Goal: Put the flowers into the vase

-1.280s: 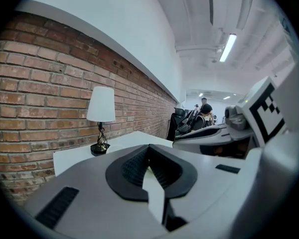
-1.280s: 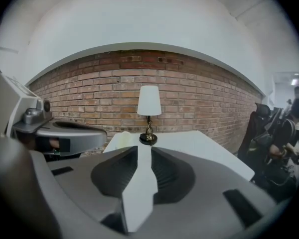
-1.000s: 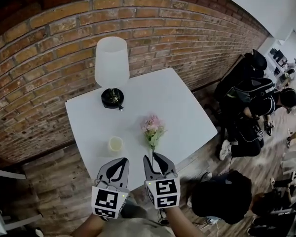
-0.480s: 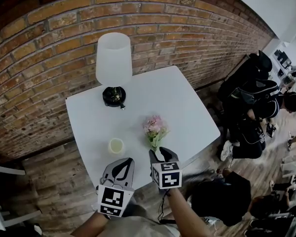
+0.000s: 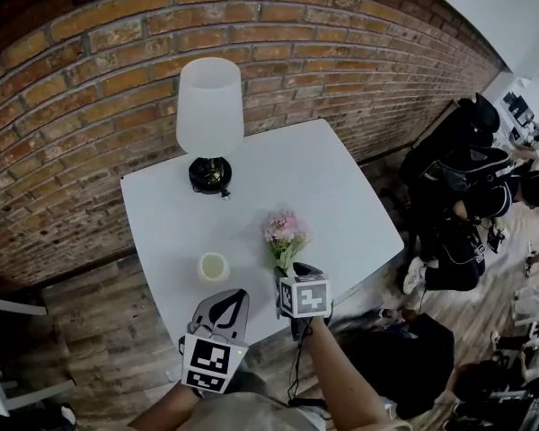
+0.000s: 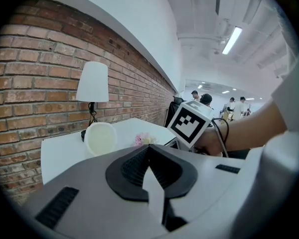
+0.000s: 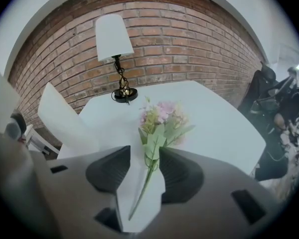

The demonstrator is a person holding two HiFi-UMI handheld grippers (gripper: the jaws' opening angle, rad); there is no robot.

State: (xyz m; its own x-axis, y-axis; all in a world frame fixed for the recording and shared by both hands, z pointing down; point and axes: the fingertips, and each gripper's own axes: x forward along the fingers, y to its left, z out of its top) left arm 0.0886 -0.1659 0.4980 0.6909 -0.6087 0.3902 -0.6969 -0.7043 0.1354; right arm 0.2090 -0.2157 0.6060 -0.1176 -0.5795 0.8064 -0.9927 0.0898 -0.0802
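Scene: a square white table (image 5: pixel 296 178) stands against a red brick wall (image 5: pixel 117 52). At the back of the table is a lamp with a white conical shade and black base (image 5: pixel 210 106).

Task object: the small bunch of pink artificial flowers with green leaves and a thin green stem (image 5: pixel 285 236) is lying flat on the table near its front edge. The blossoms point toward the wall and the stem toward the person. The flowers are not in the vase.

Vase: the small pale cream round vase (image 5: pixel 213 266) stands upright on the table. It is to the left of the flowers and apart from them. It is seen empty from above.

Right gripper (image 5: pixel 295 272): it is tilted steeply down over the lower stem. In the right gripper view the jaws of the gripper (image 7: pixel 145 151) stand wide apart, having just been opening. The stem (image 7: pixel 142 188) is seen running between the pads with white table on both sides, so nothing is gripped.

Left gripper (image 5: pixel 238 294): it is held at the table's front edge, just short of the vase. In the left gripper view the jaw tips (image 6: pixel 148 147) are seen closed together with nothing between them. The vase (image 6: pixel 100 138) and flowers (image 6: pixel 145 139) are seen beyond them.

Background: several people (image 5: pixel 467 205) are noted on the wooden floor to the right of the table.
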